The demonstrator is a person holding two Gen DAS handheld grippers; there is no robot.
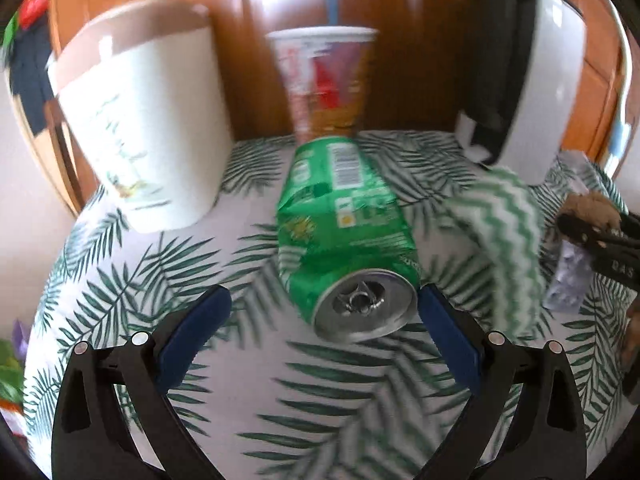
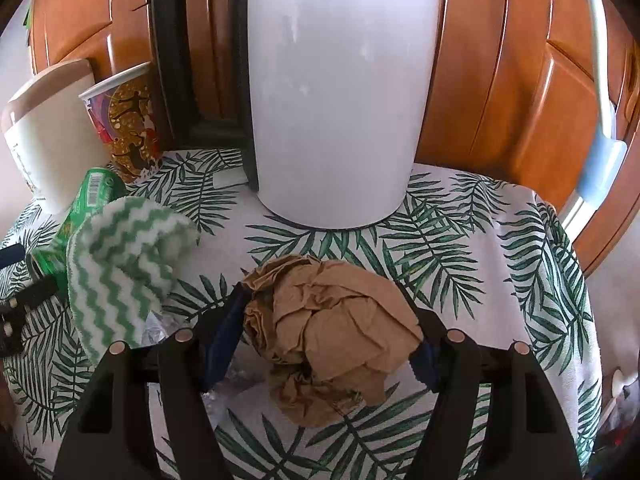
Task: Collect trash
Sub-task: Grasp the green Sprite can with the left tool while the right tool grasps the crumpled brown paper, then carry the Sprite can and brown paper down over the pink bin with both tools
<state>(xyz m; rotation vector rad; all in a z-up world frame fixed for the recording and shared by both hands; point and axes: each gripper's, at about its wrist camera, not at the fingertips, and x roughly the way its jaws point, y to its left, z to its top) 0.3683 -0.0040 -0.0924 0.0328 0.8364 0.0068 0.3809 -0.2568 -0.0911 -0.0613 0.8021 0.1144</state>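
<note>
While right hand-held gripper [image 2: 326,344] clamps crumpled paper [image 2: 332,336] — dented can [image 1: 344,232] lies nearby.

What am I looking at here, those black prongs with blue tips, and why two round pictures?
No robot: a person holds a hand gripper in each hand, each with a fisheye camera looking along its jaws. The left camera shows the left gripper, jaws open around a crushed green can lying on the leaf-print tablecloth. The right camera shows the right gripper clamped on a crumpled brown paper ball. Also there: a white kettle, a paper cup, a striped cloth.
</note>
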